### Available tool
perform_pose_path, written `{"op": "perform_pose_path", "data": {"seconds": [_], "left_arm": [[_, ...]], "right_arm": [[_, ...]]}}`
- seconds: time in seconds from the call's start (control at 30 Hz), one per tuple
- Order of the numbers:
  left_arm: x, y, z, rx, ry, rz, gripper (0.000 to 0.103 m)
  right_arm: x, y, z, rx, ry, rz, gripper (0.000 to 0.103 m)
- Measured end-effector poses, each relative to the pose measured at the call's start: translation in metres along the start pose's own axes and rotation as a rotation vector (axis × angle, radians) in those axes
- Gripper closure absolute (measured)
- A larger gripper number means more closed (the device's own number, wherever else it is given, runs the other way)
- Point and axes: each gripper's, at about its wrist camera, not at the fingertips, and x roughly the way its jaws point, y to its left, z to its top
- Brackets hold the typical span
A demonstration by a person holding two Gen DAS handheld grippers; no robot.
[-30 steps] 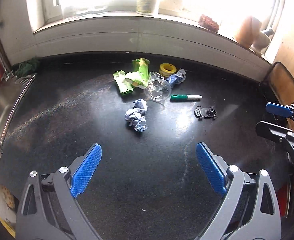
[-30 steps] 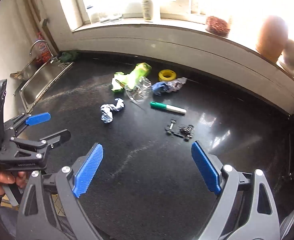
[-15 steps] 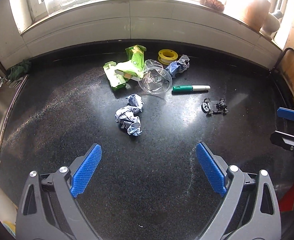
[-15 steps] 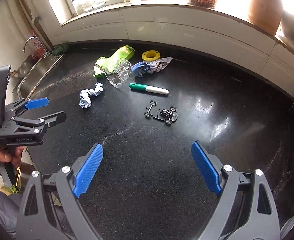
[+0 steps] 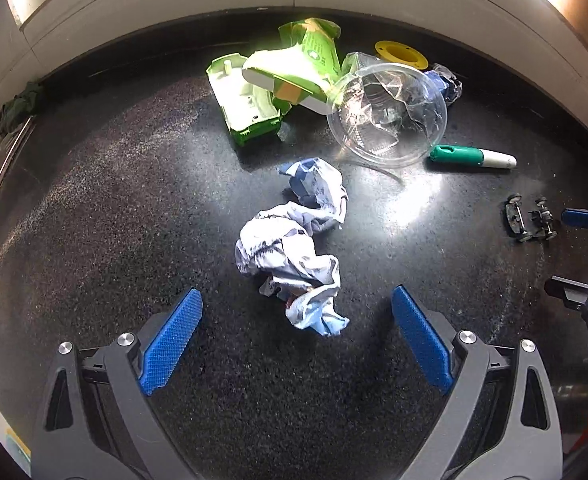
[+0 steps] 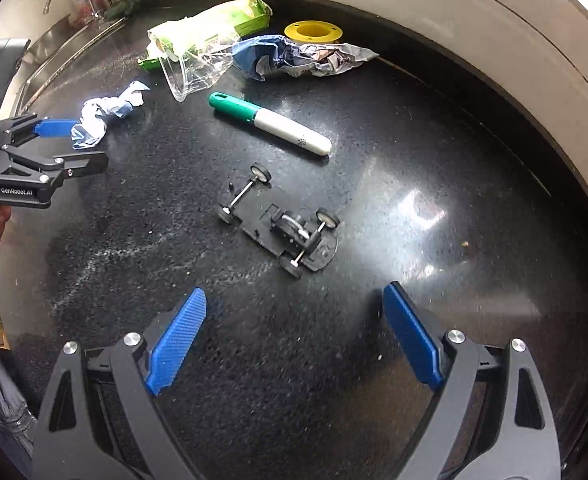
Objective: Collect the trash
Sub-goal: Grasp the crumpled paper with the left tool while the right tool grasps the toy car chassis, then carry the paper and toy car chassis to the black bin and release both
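Below a pale sill, trash [image 5: 292, 256] litters black counter [image 5: 94, 220].

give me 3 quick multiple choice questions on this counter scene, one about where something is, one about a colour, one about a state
1. Where does the crumpled paper lie relative to the left gripper?
A. just ahead of its open fingers
B. clamped between its fingers
C. in the sink

2. What colour is the cap end of the marker?
A. red
B. green
C. yellow

3. How does the clear plastic cup stand?
A. upright
B. upside down on its rim
C. tipped on its side

Answers:
1 A, the paper sits on the black counter in front of the spread blue pads, untouched.
2 B, the cap is green and the rest of the barrel is white.
3 C, its round mouth faces the left camera, and in the right view it lies sideways.
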Motion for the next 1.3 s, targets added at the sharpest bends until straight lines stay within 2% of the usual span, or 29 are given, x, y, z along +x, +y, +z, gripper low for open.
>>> {"op": "perform_pose_path", "data": {"seconds": [0.17, 0.2, 0.23, 0.27, 0.3, 0.33, 0.37, 0.47, 0.6, 0.9, 1.1, 1.3], "left_arm": [[0.008, -0.006, 0.013, 0.035, -0.031, 0.01, 0.012], [0.008, -0.007, 0.015, 0.036, -0.038, 0.007, 0.015], [0.007, -0.009, 0.015, 0.035, -0.045, 0.008, 0.017], [0.006, -0.011, 0.016, 0.035, -0.05, 0.008, 0.024], [0.005, -0.015, 0.016, 0.04, -0.056, 0.005, 0.035], [0.002, -0.018, 0.016, 0.053, -0.063, 0.002, 0.044], [0.0, -0.022, 0.016, 0.064, -0.066, -0.002, 0.061], [-0.002, -0.027, 0.016, 0.061, -0.044, -0.031, 0.066], [-0.01, -0.026, 0.016, 0.043, -0.029, -0.049, 0.067], [-0.072, -0.04, 0.0, 0.007, -0.104, -0.049, 0.067], [-0.105, -0.039, -0.018, -0.015, -0.142, -0.033, 0.067], [-0.134, -0.017, -0.048, -0.075, -0.16, 0.009, 0.067]], "right_arm": [[0.01, -0.007, 0.02, -0.075, -0.029, 0.018, 0.018], [0.01, -0.007, 0.022, -0.086, -0.036, 0.024, 0.025], [0.008, -0.008, 0.024, -0.094, -0.041, 0.03, 0.038], [0.007, -0.008, 0.028, -0.104, -0.043, 0.037, 0.045], [0.005, -0.007, 0.029, -0.116, -0.043, 0.044, 0.059], [0.005, -0.005, 0.031, -0.126, -0.037, 0.051, 0.063], [0.004, -0.003, 0.031, -0.135, -0.029, 0.055, 0.065], [0.0, 0.003, 0.029, -0.125, -0.011, 0.06, 0.066], [-0.009, 0.014, 0.021, -0.078, -0.013, 0.063, 0.066], [-0.052, 0.037, 0.015, 0.026, -0.07, 0.064, 0.066], [-0.08, 0.057, 0.018, 0.01, -0.106, 0.077, 0.066], [-0.094, 0.088, 0.025, -0.035, -0.116, 0.107, 0.066]]}}
